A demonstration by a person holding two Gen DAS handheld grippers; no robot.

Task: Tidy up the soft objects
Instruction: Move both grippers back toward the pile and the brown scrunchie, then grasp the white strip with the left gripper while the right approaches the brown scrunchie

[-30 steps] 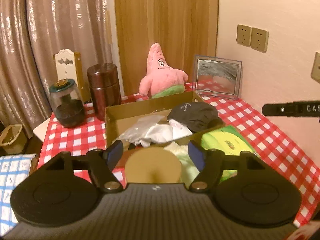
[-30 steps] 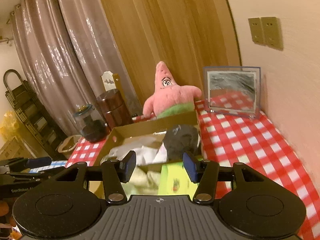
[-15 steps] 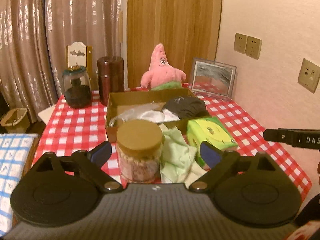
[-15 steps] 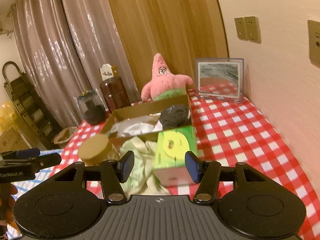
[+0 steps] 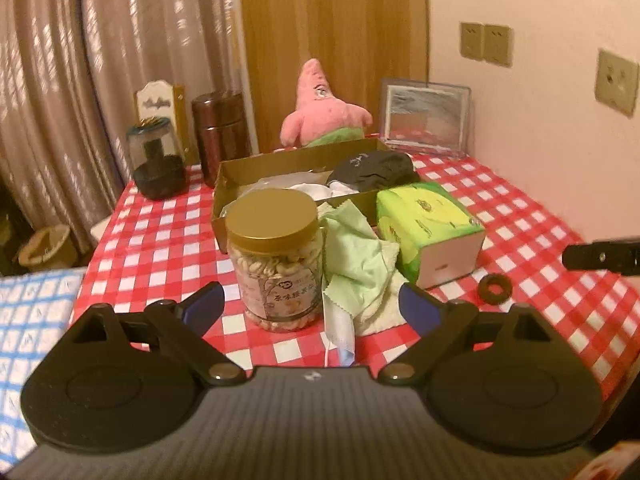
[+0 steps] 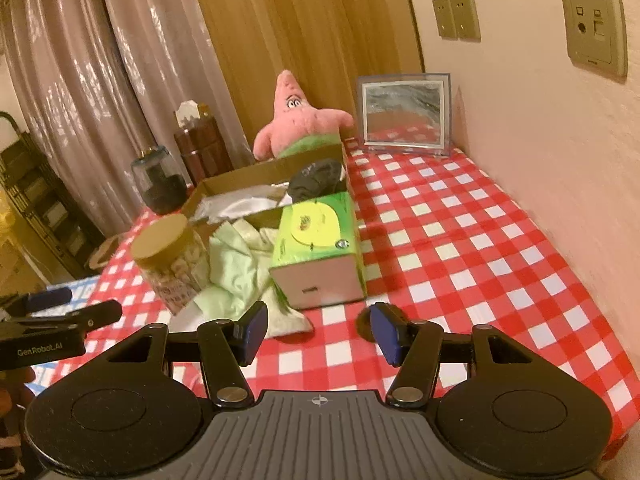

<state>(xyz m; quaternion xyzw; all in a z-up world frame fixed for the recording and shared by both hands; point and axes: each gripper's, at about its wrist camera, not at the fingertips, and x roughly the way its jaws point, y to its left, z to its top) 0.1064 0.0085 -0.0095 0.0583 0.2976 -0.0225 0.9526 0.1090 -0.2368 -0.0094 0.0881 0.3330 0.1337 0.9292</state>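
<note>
In the left wrist view, the left gripper (image 5: 310, 306) hangs with its blue-tipped fingers spread wide and empty over the red-and-white checked tablecloth (image 5: 160, 240). Ahead stands a clear plastic jar with a gold lid (image 5: 275, 258); a crumpled pale green cloth (image 5: 354, 258) lies just beside it, touching a green tissue box (image 5: 430, 226). Behind them sits an open cardboard box (image 5: 280, 168) holding white fabric (image 5: 308, 188) and a black cap (image 5: 374, 168), with a pink star-shaped plush toy (image 5: 320, 114) beyond.

In the right wrist view, the right gripper (image 6: 318, 330) is likewise open and empty, near the cloth (image 6: 236, 268) and the tissue box (image 6: 316, 248).
</note>
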